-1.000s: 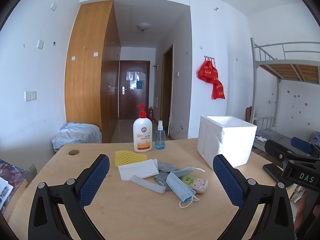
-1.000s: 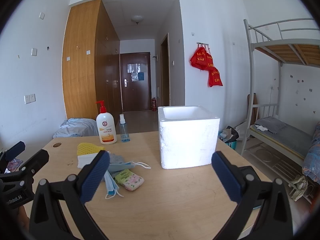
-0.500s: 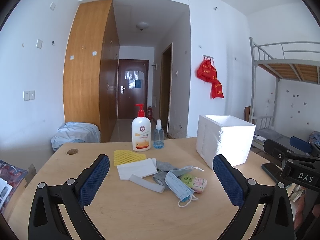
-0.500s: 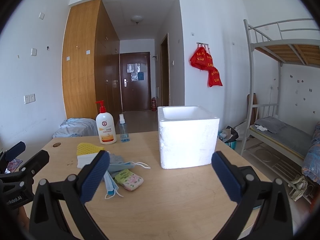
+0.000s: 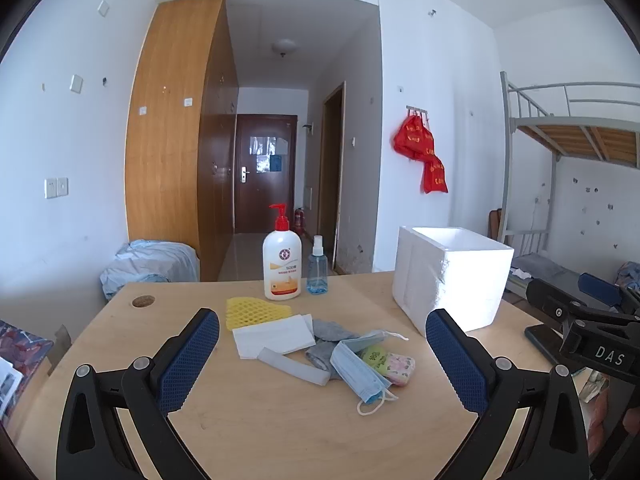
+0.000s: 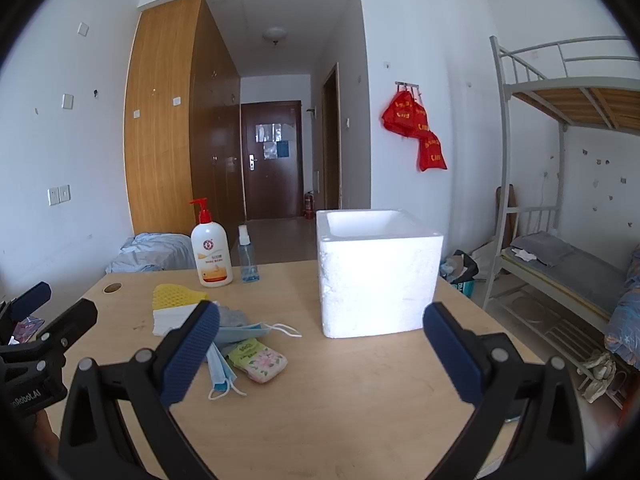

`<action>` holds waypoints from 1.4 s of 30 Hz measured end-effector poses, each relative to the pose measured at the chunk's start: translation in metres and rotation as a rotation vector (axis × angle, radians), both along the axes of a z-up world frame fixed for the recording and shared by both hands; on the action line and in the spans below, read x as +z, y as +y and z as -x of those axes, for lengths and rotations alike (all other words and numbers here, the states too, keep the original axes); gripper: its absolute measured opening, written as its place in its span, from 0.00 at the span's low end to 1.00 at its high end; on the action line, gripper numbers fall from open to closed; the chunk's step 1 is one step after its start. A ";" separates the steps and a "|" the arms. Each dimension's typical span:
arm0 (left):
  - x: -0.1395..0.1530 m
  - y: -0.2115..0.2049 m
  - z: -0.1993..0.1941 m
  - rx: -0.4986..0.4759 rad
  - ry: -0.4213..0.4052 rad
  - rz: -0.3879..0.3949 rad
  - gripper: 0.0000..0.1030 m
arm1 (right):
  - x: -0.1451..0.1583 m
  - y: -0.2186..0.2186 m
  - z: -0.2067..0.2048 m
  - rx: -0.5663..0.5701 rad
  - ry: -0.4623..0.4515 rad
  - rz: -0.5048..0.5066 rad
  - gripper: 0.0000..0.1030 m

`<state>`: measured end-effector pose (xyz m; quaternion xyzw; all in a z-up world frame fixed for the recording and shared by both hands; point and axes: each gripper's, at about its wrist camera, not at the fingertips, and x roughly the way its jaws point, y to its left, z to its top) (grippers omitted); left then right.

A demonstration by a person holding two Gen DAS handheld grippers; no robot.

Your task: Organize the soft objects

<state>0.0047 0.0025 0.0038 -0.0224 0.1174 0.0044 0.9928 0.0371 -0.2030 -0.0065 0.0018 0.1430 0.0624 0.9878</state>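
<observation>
Little has moved since the frames 1 second ago: both grippers stay above the near edge of the wooden table (image 5: pixel 280 432), and the left view has only drifted slightly, so the pile sits a touch lower in it. The left gripper (image 5: pixel 322 354) hangs with its jaws spread wide and nothing between them. The right gripper (image 6: pixel 320 350) is likewise spread wide and holds nothing.

Between the left gripper's blue pads lies the heap of soft things, all on the tabletop. At the back is a yellow foam net (image 5: pixel 256 312), touching a white folded cloth (image 5: pixel 274 338) in front of it. A white strip (image 5: pixel 294 366) lies across the cloth's near corner. Beside these is a grey cloth (image 5: pixel 330 332), partly under a blue face mask (image 5: pixel 358 370) whose ear loops trail toward the camera. Just right of the mask rests a flowered tissue pack (image 5: pixel 388 362), touching it.

A white foam box (image 6: pixel 378 272), open at the top, stands to the right of the pile and apart from it. Behind the pile stand a pump bottle (image 5: pixel 282 262) and a small spray bottle (image 5: pixel 317 268), side by side.
</observation>
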 end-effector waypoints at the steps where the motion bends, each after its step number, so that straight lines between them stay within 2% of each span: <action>1: 0.001 0.000 0.000 -0.001 0.002 0.001 1.00 | 0.000 0.000 0.000 0.000 -0.001 0.001 1.00; 9: 0.004 0.002 -0.010 -0.012 0.024 0.003 1.00 | 0.002 0.000 -0.008 0.014 0.019 0.006 1.00; 21: 0.003 0.013 -0.040 -0.009 0.115 0.009 1.00 | -0.003 0.014 -0.037 0.084 0.085 0.024 1.00; 36: -0.017 0.034 -0.099 0.022 0.284 0.035 1.00 | -0.026 0.040 -0.086 0.201 0.225 0.059 1.00; 42: -0.031 0.046 -0.125 0.029 0.366 0.055 1.00 | -0.041 0.051 -0.108 0.260 0.309 0.073 1.00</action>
